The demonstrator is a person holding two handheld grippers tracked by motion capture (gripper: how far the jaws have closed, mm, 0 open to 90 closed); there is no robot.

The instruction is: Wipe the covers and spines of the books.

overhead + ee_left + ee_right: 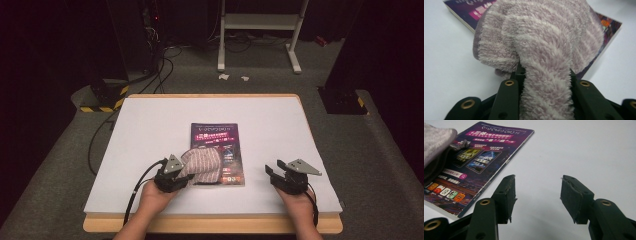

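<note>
High view – step in hand: the left hand-held gripper [186, 176] drags a fluffy striped cloth [202, 165] over the lower left part of the magazine [217, 135]; this looks like wiping or covering its cover.
High view – cloth's place: it lies on the magazine's near left corner, with one end bunched at the left hand-held gripper, just off the magazine's left edge.
High view – right side: the right hand-held gripper [272, 172] rests on the white surface [150, 125], to the right of the magazine and apart from it.
Left gripper view – grip: the jaws are clamped on a thick fold of the cloth [544, 50], which rises between them and spreads over the magazine [610, 25] behind.
Left gripper view – cloth's look: pale mauve with cream stripes, deep pile, soft and limp, with a knitted hem at its left edge.
Right gripper view – jaws: the right hand-held gripper [537, 195] stands apart with nothing between the pads; the magazine [489, 147] lies to its left, the cloth [435, 143] on its far corner.
Next move, as I judge it: keep the grip firm and sweep the cloth across the cover; the free gripper may need to pin the magazine so it does not slide.
</note>
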